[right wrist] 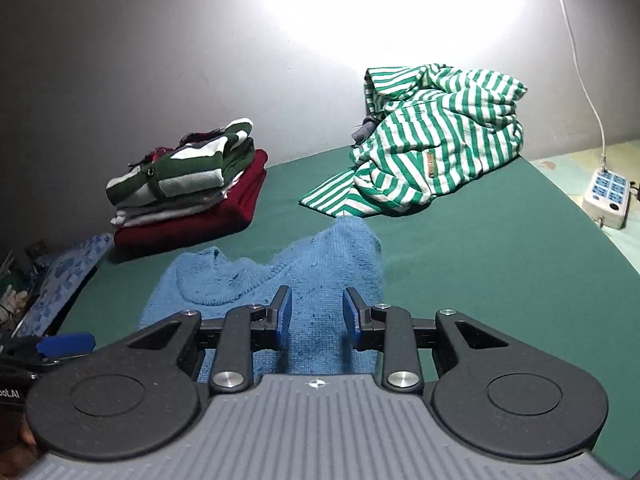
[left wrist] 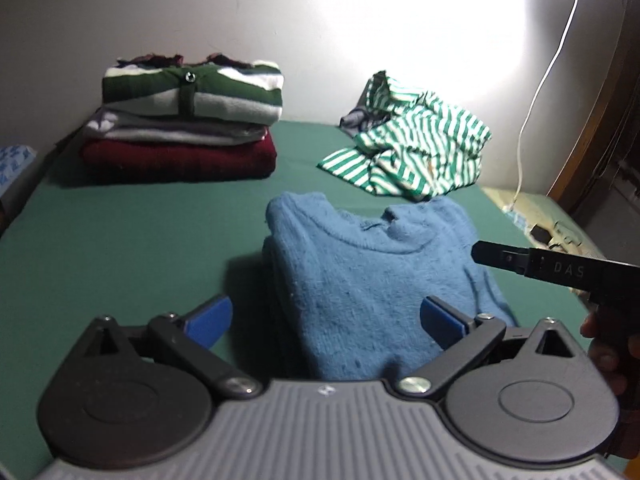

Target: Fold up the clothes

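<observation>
1. The left gripper is nearest in the left wrist view. Its blue fingers are wide apart and hold nothing.
2. The right gripper has its blue pads partly apart. The blue sweater lies between and under them. The pads do not press on it.
3. The blue sweater lies folded on the green cover, close to both grippers. Its neck hole faces the far side.
4. In the left wrist view, the right gripper's black finger pokes in from the right, over the sweater's right edge. A hand shows behind it.
5. Farther away on the right is a crumpled green and white striped shirt. It is not folded.
6. Far on the left is a neat pile of folded clothes, with a dark red one at the bottom and a green striped one on top.
7. At the far right edge sits a white power strip with a white cord going up the wall.
</observation>
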A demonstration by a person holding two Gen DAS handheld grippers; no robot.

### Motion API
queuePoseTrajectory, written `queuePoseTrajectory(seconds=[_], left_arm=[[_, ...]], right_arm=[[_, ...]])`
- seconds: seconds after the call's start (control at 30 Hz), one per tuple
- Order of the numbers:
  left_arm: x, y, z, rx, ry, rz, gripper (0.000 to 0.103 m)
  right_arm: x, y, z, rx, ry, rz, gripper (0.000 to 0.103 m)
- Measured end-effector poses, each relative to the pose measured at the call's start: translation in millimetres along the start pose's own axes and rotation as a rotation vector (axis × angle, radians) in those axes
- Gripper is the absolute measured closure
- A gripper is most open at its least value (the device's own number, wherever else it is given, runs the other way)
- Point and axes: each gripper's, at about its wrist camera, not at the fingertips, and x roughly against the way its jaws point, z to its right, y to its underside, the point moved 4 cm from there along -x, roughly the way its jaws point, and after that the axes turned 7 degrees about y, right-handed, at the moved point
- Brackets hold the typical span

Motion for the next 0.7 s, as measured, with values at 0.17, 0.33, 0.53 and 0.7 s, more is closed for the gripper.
queuePoseTrajectory(seconds=[0.17,0.33,0.53,0.7], left_arm=[[-26.4,7.4,-16.6,0.087,0.011,-0.064,0.001],[-30.3,5.5,-24.2,0.095,0.046,-0.073,0.001],[-28.5,6.6,-35.0,0.182,0.137,-0.098,0.001],[-34.2,8.9,-36.0,0.201,0.149,-0.112,0.001]], right_arm=[[-18.8,12.1,-1.2,0.084,0.042,-0.049,0.057],[-11.3,7.3,18.1,0.018,0.033,-0.051,0.054],[3.9,15.7,33.1,-0.095,-0.051,-0.114,0.053],[5.4,20.9,34.6,-0.083,-0.039,-0.148,0.052]])
